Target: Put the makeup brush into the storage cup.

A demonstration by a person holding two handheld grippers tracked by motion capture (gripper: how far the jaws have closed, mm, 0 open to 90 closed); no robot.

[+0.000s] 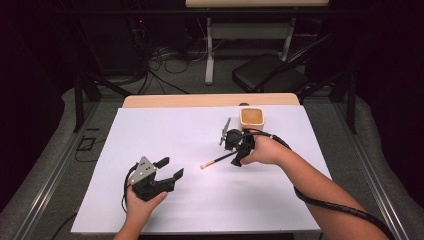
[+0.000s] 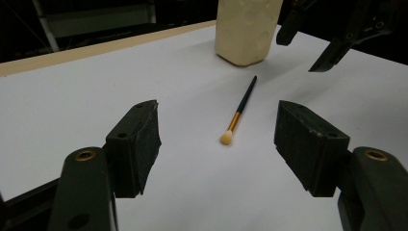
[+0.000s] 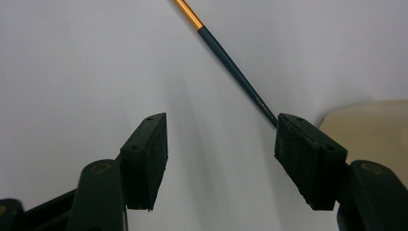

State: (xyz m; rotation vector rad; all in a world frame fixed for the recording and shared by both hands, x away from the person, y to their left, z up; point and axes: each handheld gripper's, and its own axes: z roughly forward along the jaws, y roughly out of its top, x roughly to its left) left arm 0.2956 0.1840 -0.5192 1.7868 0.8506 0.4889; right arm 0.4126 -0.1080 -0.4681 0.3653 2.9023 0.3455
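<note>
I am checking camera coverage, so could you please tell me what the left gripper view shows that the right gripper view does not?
Left gripper view alone: the brush's pale tip, the cream container standing upright beyond the brush, the table's wooden edge, and the right tongs hanging open above the far end of the brush.

Right gripper view alone: a close look at the handle's fine print.

Both: the brush lying on the white sheet, unheld, between open tongs.

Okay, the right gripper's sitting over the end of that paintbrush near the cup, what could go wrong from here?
1. The paintbrush lies flat on the white sheet, and its handle tip sits by one of the right gripper's open fingers, not centred; closing could flick it away.
2. The cream cup stands close beside that gripper, so a swing might knock it.
3. The thin handle may roll or pivot if pinched at its end.
</note>
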